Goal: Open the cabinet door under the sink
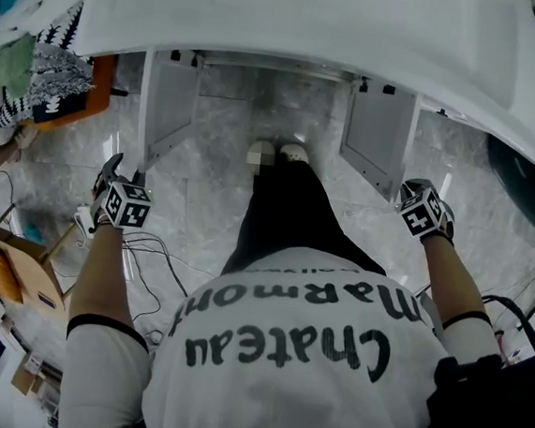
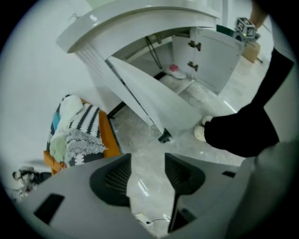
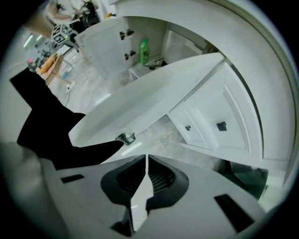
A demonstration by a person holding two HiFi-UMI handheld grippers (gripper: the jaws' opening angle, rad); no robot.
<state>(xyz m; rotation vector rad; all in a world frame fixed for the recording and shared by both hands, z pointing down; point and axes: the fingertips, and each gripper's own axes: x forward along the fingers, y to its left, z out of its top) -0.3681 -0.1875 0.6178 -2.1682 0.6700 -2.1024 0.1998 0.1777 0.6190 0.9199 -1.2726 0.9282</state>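
Although the task names one door, both are hanging swung out toward the person, and the white sink cabinet [image 1: 322, 35] is looming ahead of both grippers with its inside showing between the doors. The left door [image 1: 170, 105] is lying straight ahead of the left gripper [image 1: 123, 180]. Its slab is running away from the gripper toward the hinges, and its free edge is coming nearest, just beside the fingertips in the head view. The right door [image 1: 378, 139] is mirroring it ahead of the right gripper [image 1: 418, 196], standing a little further off. The person's legs [image 1: 282, 210] are standing between the doors, inboard of either gripper. The left gripper is holding its jaws apart with only pale floor [image 1: 207, 203] showing between them, and the left handle [image 2: 164, 137] is sitting just beyond the tips, slightly to their right. The right gripper is showing its jaws drawn almost together with nothing in the sliver of gap, and the right handle [image 3: 125, 138] is hanging just beyond the tips, a touch to their left. I am judging the opening as done. Any wider swing would be turning on each gripper pushing its own door outward, the left one being nearer.
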